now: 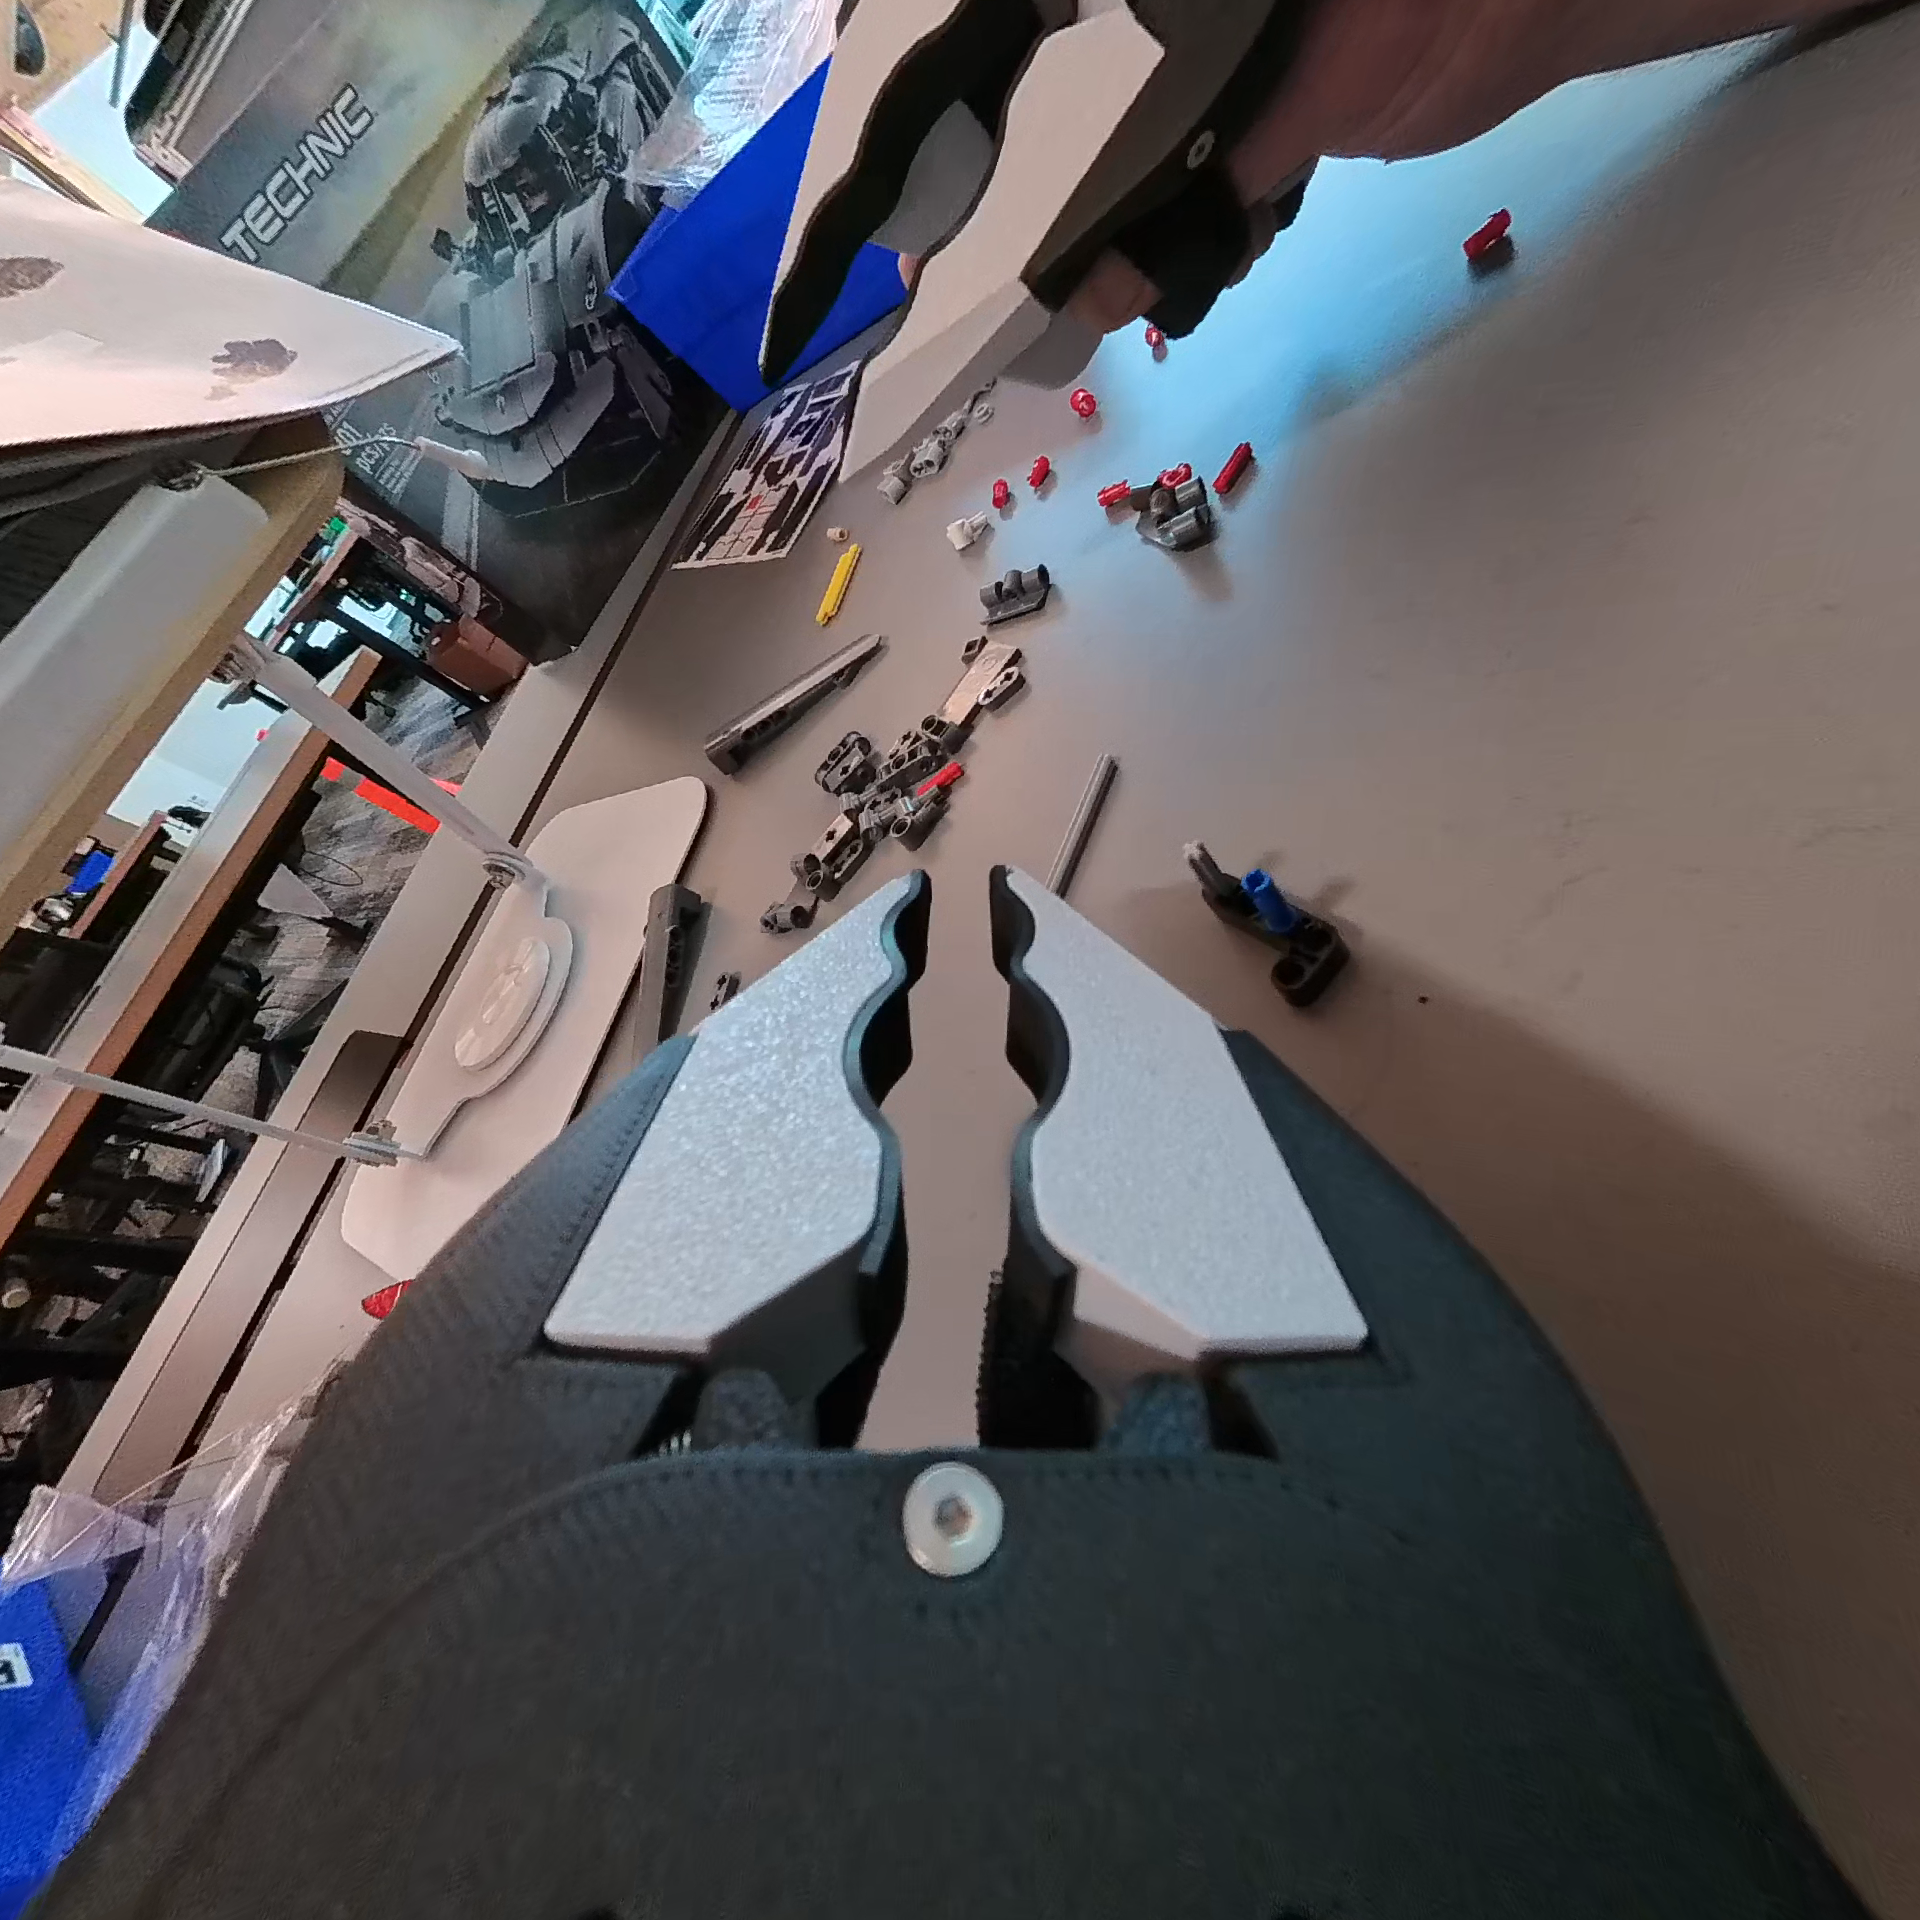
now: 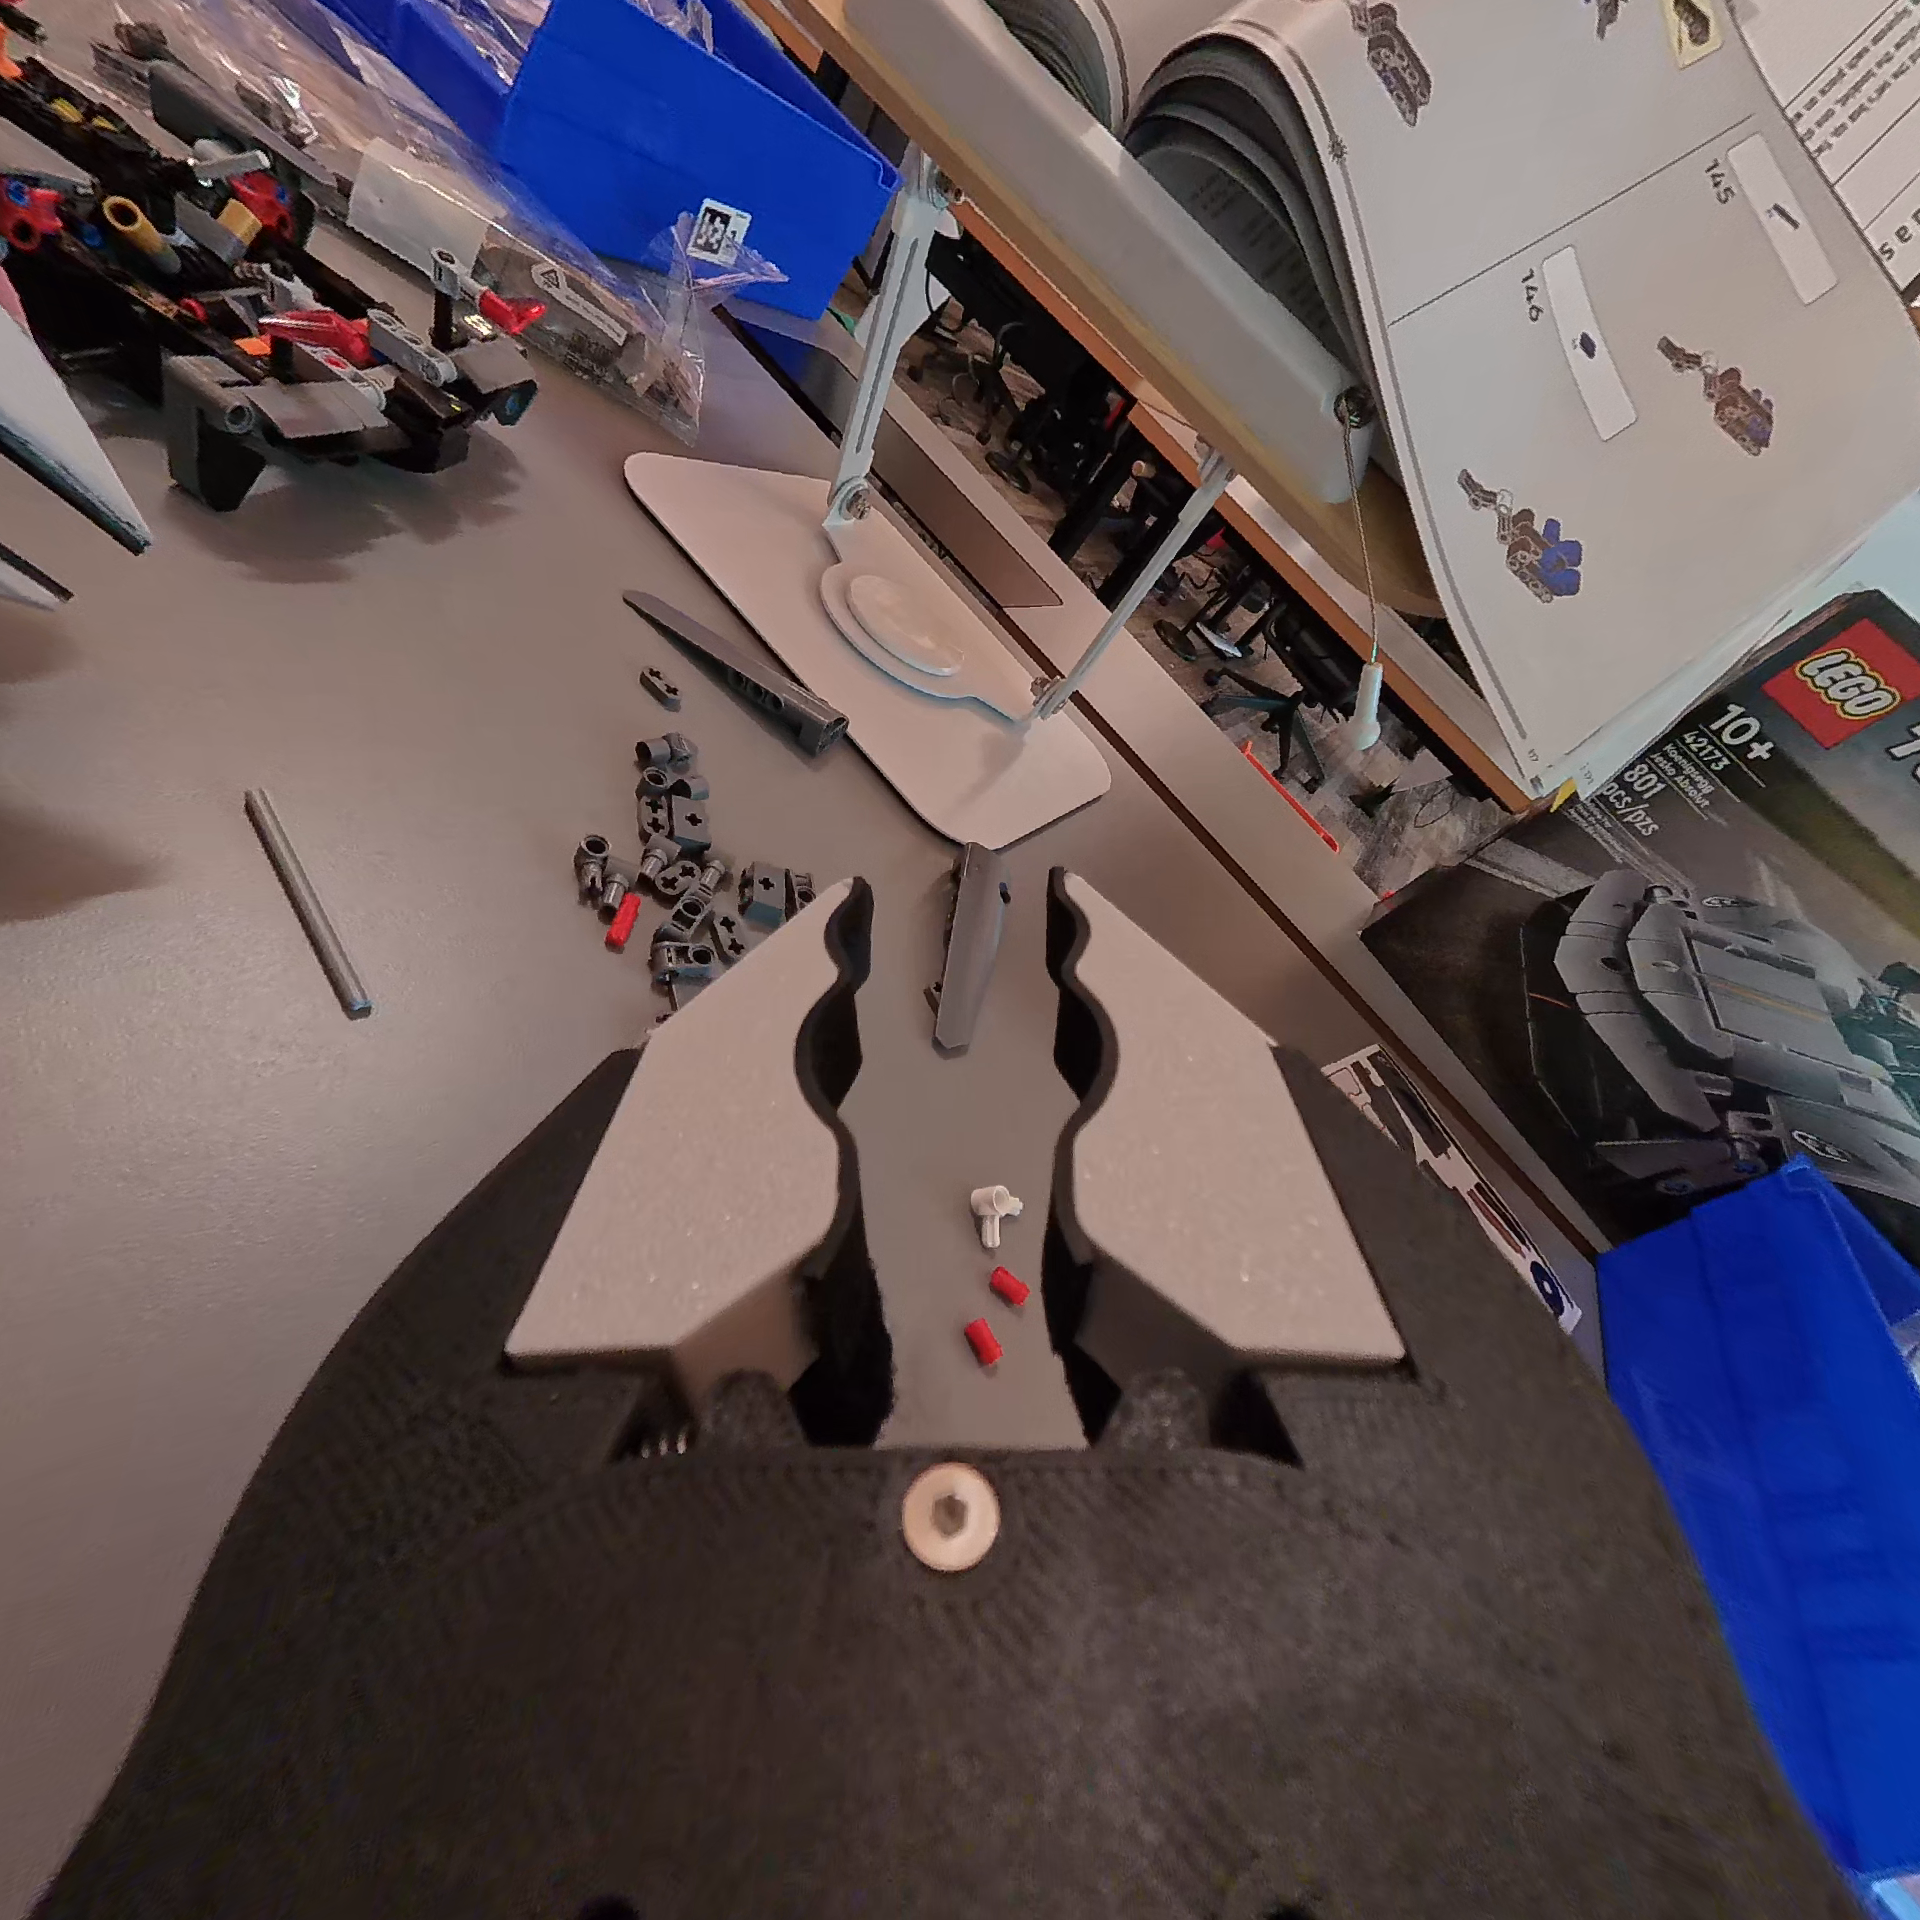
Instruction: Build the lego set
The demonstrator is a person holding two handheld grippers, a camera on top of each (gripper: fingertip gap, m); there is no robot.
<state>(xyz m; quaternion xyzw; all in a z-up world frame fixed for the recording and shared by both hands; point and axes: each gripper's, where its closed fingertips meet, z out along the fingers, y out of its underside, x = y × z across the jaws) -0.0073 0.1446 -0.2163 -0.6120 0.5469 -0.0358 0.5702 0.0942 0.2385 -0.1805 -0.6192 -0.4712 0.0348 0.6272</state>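
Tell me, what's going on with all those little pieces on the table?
A person holds two grippers over a grey table strewn with toy building pieces. Neither holds anything. The left gripper, jaws slightly apart, hangs near a pile of dark grey connectors and a thin grey rod. The right gripper, jaws wider apart, hangs above a long grey panel piece lying on the table, untouched.
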